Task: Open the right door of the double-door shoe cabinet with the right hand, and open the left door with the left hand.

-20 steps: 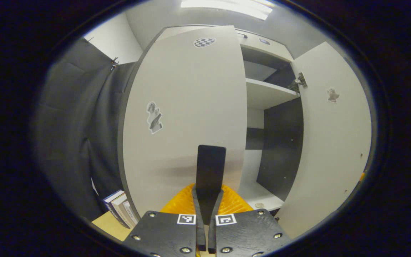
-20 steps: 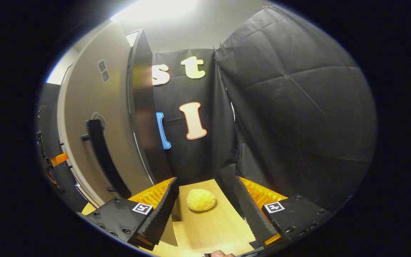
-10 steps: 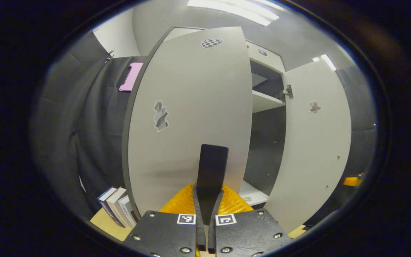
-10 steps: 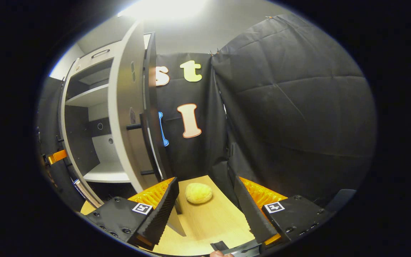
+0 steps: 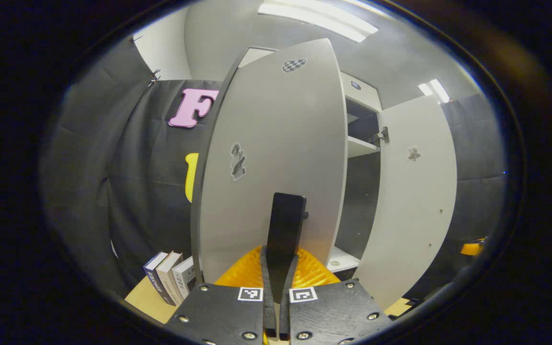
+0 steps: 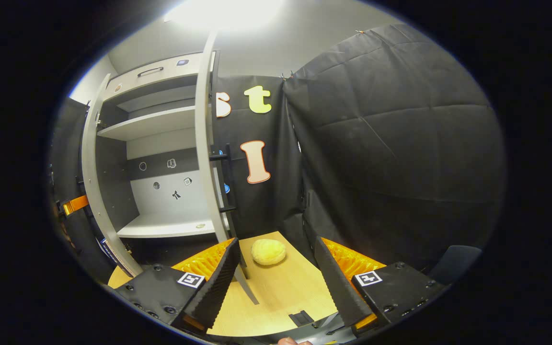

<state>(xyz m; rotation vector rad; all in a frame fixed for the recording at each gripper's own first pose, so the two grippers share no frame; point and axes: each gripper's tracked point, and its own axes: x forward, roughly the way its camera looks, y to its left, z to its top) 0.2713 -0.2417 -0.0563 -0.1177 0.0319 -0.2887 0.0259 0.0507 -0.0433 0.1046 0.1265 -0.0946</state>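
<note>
The white shoe cabinet's left door (image 5: 276, 158) stands swung out, its outer face towards the left gripper view. My left gripper (image 5: 279, 258) is shut on that door's black handle (image 5: 285, 220), which runs up from between the fingers. To its right the right door (image 5: 415, 191) stands open with its inner face showing, and a shelf (image 5: 360, 146) lies between the doors. In the right gripper view the right door (image 6: 205, 143) appears edge-on with its handle (image 6: 224, 177) behind it. My right gripper (image 6: 276, 242) is open, apart from that door, holding nothing.
Cabinet shelves (image 6: 156, 123) and the bottom board (image 6: 166, 226) lie open to view. A yellow round lump (image 6: 268, 251) rests on the wooden table (image 6: 285, 297) beside the right door's foot. Several books (image 5: 168, 278) stand left of the cabinet. Black cloth walls close in both sides.
The left door has swung further open with my left gripper shut on its handle. The right door has gone from face-on to edge-on in the right gripper view, uncovering the shelves.
</note>
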